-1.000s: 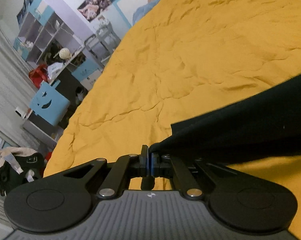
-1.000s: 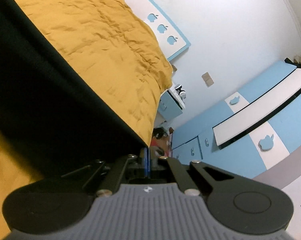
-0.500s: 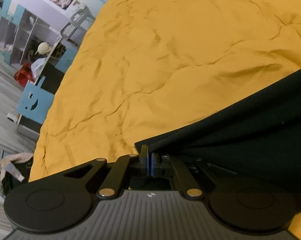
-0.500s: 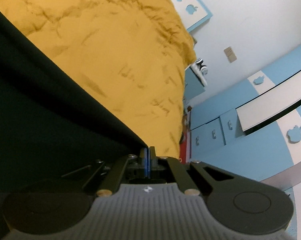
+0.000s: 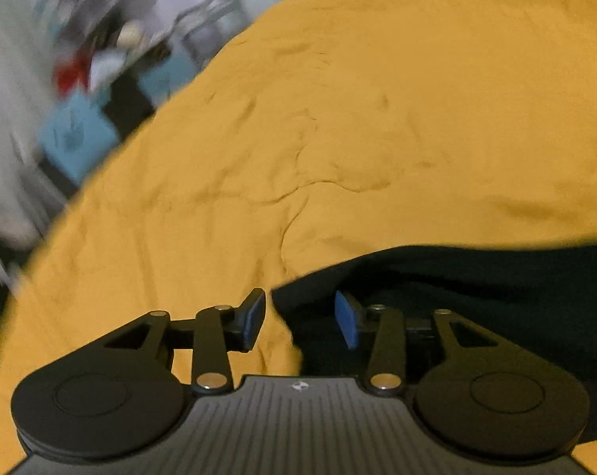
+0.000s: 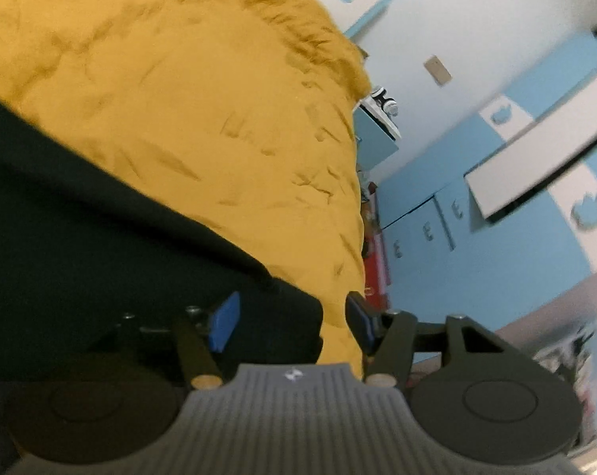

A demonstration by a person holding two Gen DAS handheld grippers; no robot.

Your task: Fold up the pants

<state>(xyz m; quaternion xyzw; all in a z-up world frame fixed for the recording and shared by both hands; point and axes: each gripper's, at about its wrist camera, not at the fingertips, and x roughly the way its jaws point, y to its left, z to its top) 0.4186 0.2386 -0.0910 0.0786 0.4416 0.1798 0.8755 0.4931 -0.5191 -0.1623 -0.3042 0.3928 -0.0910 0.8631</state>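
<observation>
Opening tongs, left: the left gripper (image 5: 300,318) has just been spreading its jaws; they stand apart, and a corner of the black pants (image 5: 476,297) lies between them with no pad pressing on it.
Opening tongs, right: the right gripper (image 6: 292,322) has just been spreading its jaws too; they stand apart, and a pants corner (image 6: 290,316) sits loose in the gap.
Pads: blue and flat on the inner side of each black finger (image 5: 254,318).
Tong bodies: black arms with small shiny pins, round black discs at the sides, and a grey ridged plate in the middle.
Pants: dark, soft cloth that looks smooth, lying flat on the bed cover; they spread to the right of the left tongs and to the left of the right tongs.
Bed cover (image 5: 377,118): yellow-orange, thick and puffy, full of little wrinkles and dents.
Shelves (image 5: 112,39): far off past the bed's left side, very blurry; something red and something white sit there, but I cannot tell what they are.
Cupboards (image 6: 496,217): light blue with white panels and bird-like shapes, past the bed's right side; doors closed, so what is inside cannot be seen.
Wall (image 6: 456,19): plain white.
</observation>
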